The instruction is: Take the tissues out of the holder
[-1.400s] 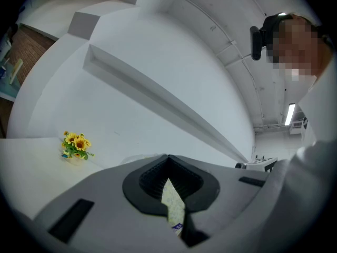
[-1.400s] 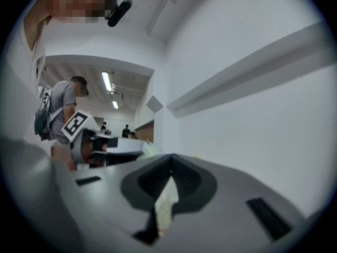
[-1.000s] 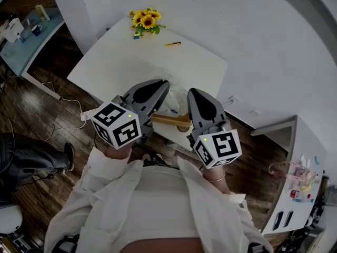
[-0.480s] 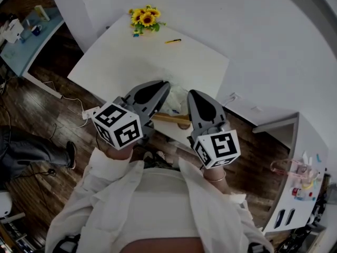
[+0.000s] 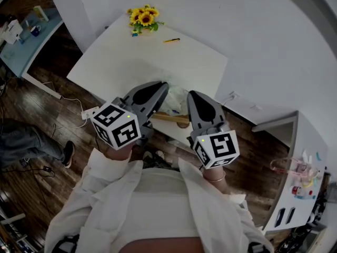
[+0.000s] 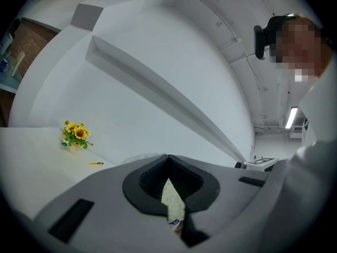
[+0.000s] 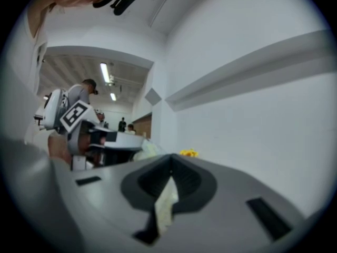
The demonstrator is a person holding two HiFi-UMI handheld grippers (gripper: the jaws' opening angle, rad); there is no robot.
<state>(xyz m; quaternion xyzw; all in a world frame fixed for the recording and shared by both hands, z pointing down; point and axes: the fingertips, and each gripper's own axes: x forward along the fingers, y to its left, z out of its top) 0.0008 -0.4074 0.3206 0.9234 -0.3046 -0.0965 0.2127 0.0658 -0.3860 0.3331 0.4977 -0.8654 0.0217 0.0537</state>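
**Head view.** You hold the left hand-held gripper (image 5: pixel 162 88) and the right hand-held gripper (image 5: pixel 194 95) close together at frame centre, near your body. The pale tissues (image 5: pixel 172 103) sit bunched between their tips, just above the wooden holder (image 5: pixel 169 118). Whether the tissues have cleared the holder cannot be told here. I judge the removal under way and not finished, with the pull-away and set-down left to do. The white desk (image 5: pixel 131 62) fills the upper centre. It carries sunflowers (image 5: pixel 145 19) at the top and a yellow pen (image 5: pixel 172 40) near them. Dark wooden floor (image 5: pixel 31 109) with cables lies at left.

**Left gripper view.** The jaws are pressed together, pinching a fold of the tissues low in the frame. White wall and ceiling lie beyond.

**Right gripper view.** Its jaws likewise pinch a pale fold of tissue. The other hand-held gripper shows at left, in a lit room with figures far behind.
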